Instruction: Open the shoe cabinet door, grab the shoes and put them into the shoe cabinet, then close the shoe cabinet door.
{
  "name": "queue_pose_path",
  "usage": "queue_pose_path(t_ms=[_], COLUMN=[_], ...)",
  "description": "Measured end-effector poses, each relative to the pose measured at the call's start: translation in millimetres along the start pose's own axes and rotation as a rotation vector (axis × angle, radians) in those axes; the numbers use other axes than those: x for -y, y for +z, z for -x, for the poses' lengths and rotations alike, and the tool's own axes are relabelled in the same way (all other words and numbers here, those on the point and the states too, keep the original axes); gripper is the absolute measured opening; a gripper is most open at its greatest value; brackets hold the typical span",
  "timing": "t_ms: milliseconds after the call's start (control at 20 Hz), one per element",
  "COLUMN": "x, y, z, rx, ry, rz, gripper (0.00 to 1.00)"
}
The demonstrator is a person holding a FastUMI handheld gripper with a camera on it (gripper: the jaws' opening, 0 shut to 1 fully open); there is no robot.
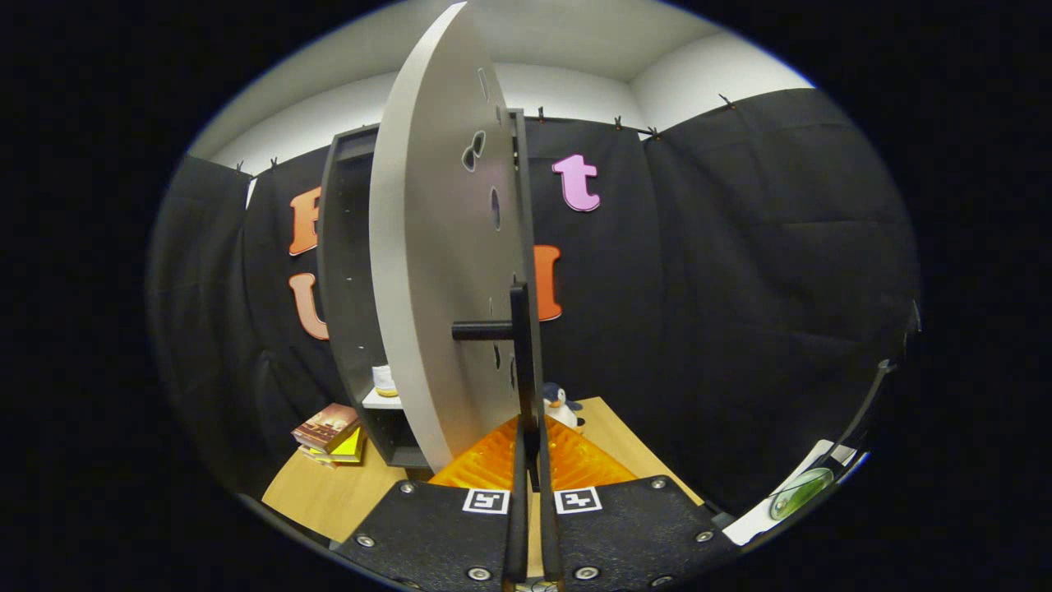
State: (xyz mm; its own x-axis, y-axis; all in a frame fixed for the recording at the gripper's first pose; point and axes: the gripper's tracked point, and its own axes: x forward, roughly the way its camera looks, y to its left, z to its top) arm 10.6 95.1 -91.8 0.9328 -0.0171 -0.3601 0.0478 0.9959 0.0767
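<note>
**Gripper on the handle of a part-open cabinet door**

Biggest thing ahead: the shoe cabinet [349,271], a tall dark carcass standing on the wooden table [329,493] toward its back edge, up against the booth's black cloth wall. Its pale door [436,247] is swung out toward the gripper, seen nearly edge-on, so the inside face w/ hinge holes shows and the cabinet's interior is open to view on the door's far side.

Inside, on a low white shelf [382,401], sits one shoe [384,380], white upper w/ a yellowish sole; only a small part of it shows past the door's edge.

The door handle [519,362] is a dark upright bar held off the door by a short peg. The gripper [532,448] comes in from the table's front edge w/ its two fingers drawn close together, only a thin gap between them, & the bar runs down into that gap. It looks like a pinch on the bar, fingers either side.

Smaller stuff: a stack of books [330,432] lies on the table beside the cabinet's base, near the table's side edge. A small penguin toy [559,405] stands on the table just beyond the fingertips, beside the handle's lower end.
</note>
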Motion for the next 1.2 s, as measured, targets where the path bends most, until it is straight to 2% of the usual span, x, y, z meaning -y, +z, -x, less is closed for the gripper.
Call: queue_pose_path(t_ms=[200, 450, 650, 800, 950, 1050, 1200], x=[23.7, 48.6, 41.9, 18.9, -12.8, -26.5, -42.5], y=[7.4, 3.0, 24.4, 49.5, 66.2, 57.2, 25.2], z=[0.2, 14.8, 29.2, 48.8, 41.0, 33.3, 23.6], rx=[-0.005, -0.012, 0.102, 0.226, 0.315, 0.308, 0.219], ry=[0.006, -0.049, -0.03, 0.049, 0.125, 0.144, 0.16], rz=[-0.09, -0.064, -0.125, -0.127, -0.074, -0.008, 0.037], gripper=[0.04, 0.06, 0.08, 0.1, 0.14, 0.22, 0.41])
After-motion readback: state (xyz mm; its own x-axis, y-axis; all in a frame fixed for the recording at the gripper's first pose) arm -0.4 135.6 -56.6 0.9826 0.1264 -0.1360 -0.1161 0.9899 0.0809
